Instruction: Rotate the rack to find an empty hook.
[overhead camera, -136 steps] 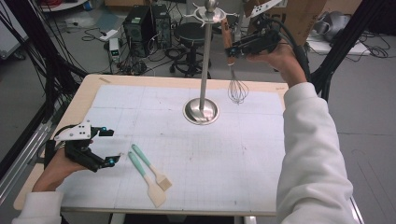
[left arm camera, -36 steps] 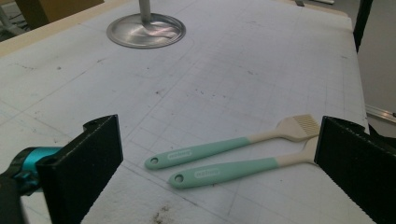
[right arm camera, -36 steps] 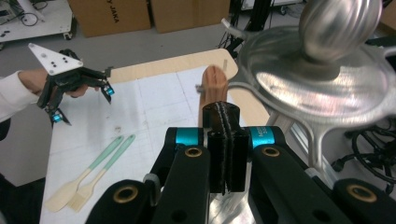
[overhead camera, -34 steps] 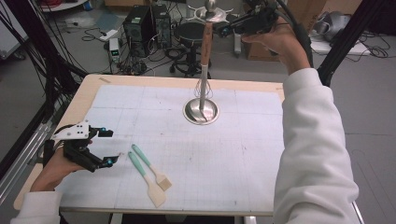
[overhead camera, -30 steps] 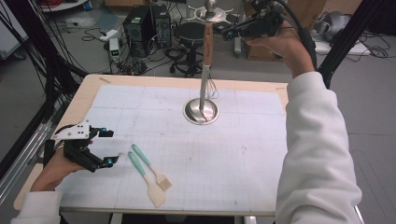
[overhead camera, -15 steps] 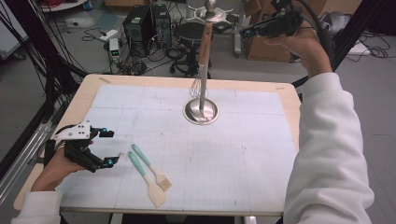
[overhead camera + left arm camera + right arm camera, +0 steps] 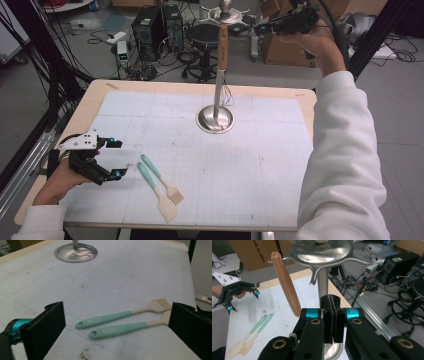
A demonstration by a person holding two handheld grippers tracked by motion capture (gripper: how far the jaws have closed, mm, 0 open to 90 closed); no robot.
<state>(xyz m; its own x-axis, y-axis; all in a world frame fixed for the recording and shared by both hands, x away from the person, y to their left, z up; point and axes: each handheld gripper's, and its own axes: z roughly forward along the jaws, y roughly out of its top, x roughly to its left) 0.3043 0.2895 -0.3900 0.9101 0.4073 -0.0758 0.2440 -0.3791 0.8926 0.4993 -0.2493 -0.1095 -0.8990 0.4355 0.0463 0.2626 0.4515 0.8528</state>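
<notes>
Whisk [image 7: 223, 47] hanging beside closed, empty right gripper [image 7: 333, 321]

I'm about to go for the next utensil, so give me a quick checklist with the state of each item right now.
1. Whisk hanging from the stand: ok, wooden handle up at the top hooks.
2. Right gripper free of the whisk: ok, jaws shut on nothing.
3. Left gripper ready: ok, jaws open, facing the utensils.
4. Brush and spatula reachable: ok, lying side by side on the table.
5. Free hook on the stand: cannot tell.
</notes>
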